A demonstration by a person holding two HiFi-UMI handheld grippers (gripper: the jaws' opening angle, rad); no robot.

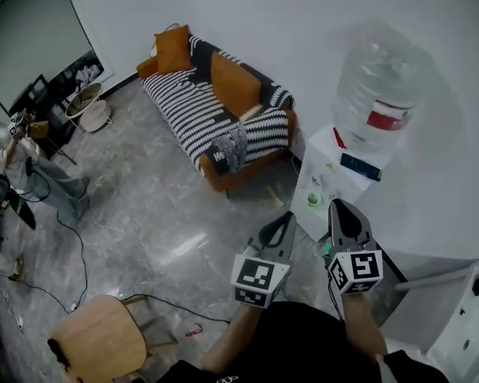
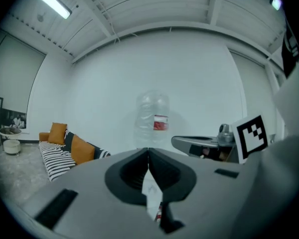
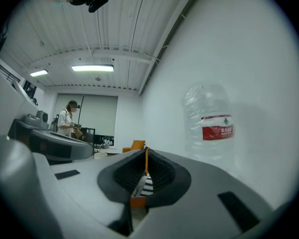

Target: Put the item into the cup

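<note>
Both grippers are raised side by side in front of a white water dispenser [image 1: 329,174] with a big clear bottle [image 1: 379,86] on top. A small green cup-like thing [image 1: 313,200] stands on the dispenser's front shelf. My left gripper [image 1: 285,219] has its jaws shut, with nothing between them [image 2: 148,151]. My right gripper [image 1: 340,207] points at the dispenser, its jaws also together and empty [image 3: 146,150]. No item for the cup shows in any view. The bottle [image 2: 153,117] appears straight ahead in the left gripper view, and the bottle [image 3: 212,126] sits to the right in the right gripper view.
A striped sofa [image 1: 215,114] with orange cushions stands against the far wall. A round wooden stool [image 1: 96,337] and a black cable [image 1: 80,254] are on the grey floor at lower left. A person [image 1: 20,154] stands far left. White equipment [image 1: 463,325] sits at lower right.
</note>
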